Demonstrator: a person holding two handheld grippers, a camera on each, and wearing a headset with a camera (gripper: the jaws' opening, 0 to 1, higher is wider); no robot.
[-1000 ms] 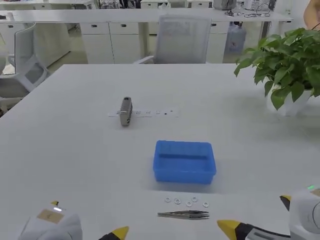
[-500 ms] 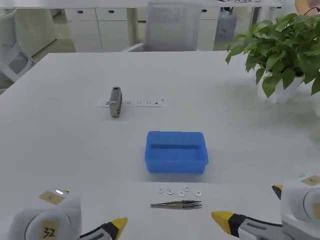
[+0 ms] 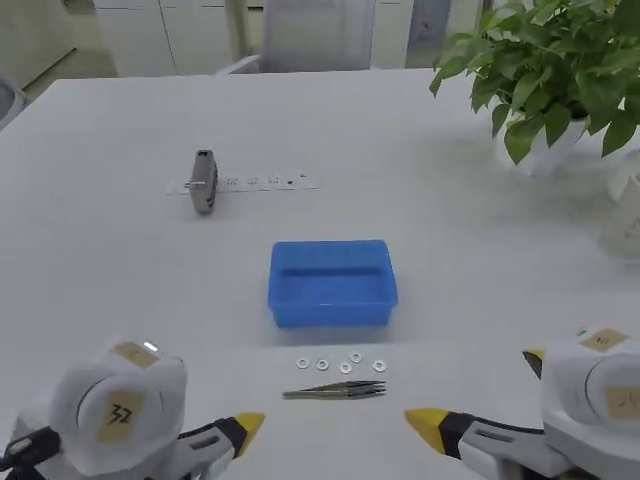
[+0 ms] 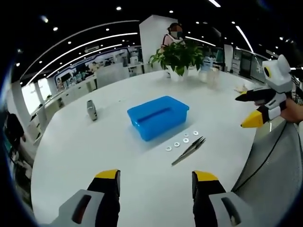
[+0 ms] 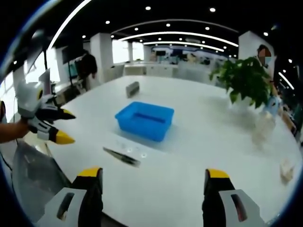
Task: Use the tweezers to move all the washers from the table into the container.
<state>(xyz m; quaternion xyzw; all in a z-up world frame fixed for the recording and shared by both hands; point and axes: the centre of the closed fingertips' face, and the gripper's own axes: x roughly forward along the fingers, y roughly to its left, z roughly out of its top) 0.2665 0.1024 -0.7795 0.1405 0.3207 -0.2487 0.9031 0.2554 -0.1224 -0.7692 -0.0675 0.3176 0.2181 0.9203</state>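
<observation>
Big white table (image 3: 120, 300) in an open-plan office, rows of ceiling spots overhead in both gripper views. Got a blue container (image 3: 331, 283) sitting roughly mid-table, open side up. Just on the near side of it, five little washers (image 3: 341, 364) in a loose row on the tabletop, all outside the container. Right next to those, nearer again, tweezers (image 3: 334, 391) lying flat, roughly parallel to the container's front wall, close to the washers but can't tell if touching any.

Down at the near left, left gripper (image 4: 156, 176) with jaws spread wide and empty, yellow tips over bare table, well short of the tweezers. Same deal at the near right for the right gripper (image 5: 153, 172): jaws wide apart, nothing between them, also clear of the tweezers. Tweezers and washers sitting between the two in the head view, a bit further out. Can also spot each gripper from the other's camera, held up off the table, tips pointing inward.

Further back: small grey device (image 3: 204, 181) lying across one end of a white strip (image 3: 262, 183), well apart from the container. Leafy potted plant (image 3: 540, 70) off at the far right, office chair (image 3: 318, 35) pushed up to the far edge.
</observation>
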